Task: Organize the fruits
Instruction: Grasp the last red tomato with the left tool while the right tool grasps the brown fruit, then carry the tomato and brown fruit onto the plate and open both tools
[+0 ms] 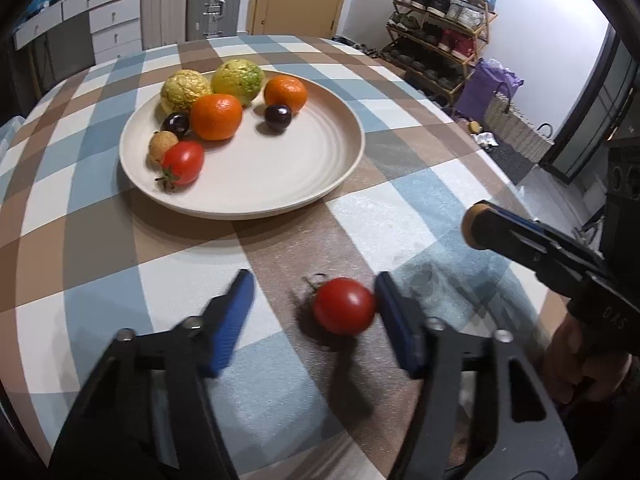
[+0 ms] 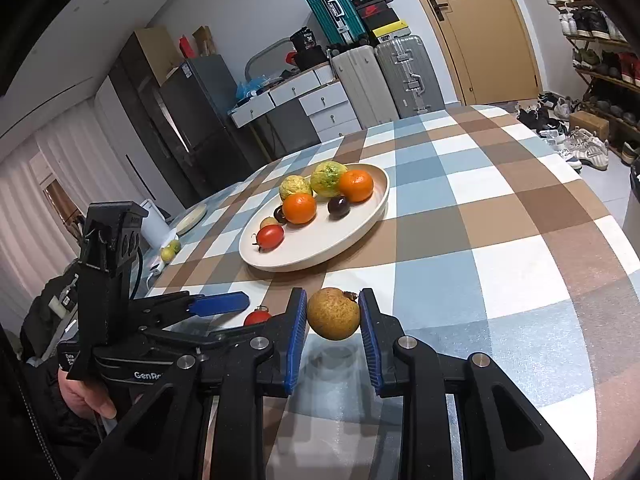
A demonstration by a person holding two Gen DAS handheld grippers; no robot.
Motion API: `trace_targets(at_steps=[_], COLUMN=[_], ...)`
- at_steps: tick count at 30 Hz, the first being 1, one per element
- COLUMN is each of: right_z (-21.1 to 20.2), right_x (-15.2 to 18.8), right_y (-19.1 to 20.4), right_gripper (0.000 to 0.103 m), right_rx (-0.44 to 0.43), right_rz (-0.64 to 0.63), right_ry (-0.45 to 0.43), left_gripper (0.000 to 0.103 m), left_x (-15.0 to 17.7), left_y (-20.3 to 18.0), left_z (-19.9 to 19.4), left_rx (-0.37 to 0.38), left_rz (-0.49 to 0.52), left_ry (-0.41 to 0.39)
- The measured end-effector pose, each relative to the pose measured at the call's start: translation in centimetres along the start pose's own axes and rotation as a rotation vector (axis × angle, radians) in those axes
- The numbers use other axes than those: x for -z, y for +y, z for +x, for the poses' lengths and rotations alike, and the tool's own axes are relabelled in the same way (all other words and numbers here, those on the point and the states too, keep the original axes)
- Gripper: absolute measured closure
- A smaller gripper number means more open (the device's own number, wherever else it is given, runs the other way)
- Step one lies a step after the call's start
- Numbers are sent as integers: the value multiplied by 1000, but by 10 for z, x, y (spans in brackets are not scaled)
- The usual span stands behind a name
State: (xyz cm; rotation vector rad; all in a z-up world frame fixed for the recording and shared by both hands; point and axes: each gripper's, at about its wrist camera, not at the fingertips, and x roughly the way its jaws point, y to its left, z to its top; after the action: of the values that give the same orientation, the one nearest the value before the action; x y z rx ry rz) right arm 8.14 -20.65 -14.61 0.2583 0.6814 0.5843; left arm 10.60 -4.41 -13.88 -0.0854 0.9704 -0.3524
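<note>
Tomato (image 1: 344,306) stem toward plate (image 1: 320,168)

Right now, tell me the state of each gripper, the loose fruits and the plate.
Left gripper: open, straddling the tomato.
Tomato: on the tablecloth, against one pad, not clamped.
Right gripper: shut on the brown fruit.
Brown fruit: held above the tablecloth.
Plate: on the table, holding seven fruits.

We saw the right gripper (image 2: 333,314) clamped on a brown round fruit (image 2: 333,314) above the table (image 2: 500,216), the plate (image 2: 320,248) of fruit beyond.
</note>
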Motion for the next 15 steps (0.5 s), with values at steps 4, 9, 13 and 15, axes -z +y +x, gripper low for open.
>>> trace_targets(at_steps=[4,9,13,15], right_z=[0,0,1,2], right_x=[0,0,0,-2], right_y=[0,0,1,2], right_gripper=[76,76,76,76], right_rx=[1,1,3,4], right_rz=[0,-1,-8,-10], right_ry=[0,1,8,10], left_gripper=[70,74,74,74], left_x=[2,3,2,-1], left_y=[-9,-11,-9,-6], left_z=[-2,-4,-9,-12], left_rx=[34,82,91,98], left_rz=[35,41,41,35], left_ry=[5,1,-13,-23])
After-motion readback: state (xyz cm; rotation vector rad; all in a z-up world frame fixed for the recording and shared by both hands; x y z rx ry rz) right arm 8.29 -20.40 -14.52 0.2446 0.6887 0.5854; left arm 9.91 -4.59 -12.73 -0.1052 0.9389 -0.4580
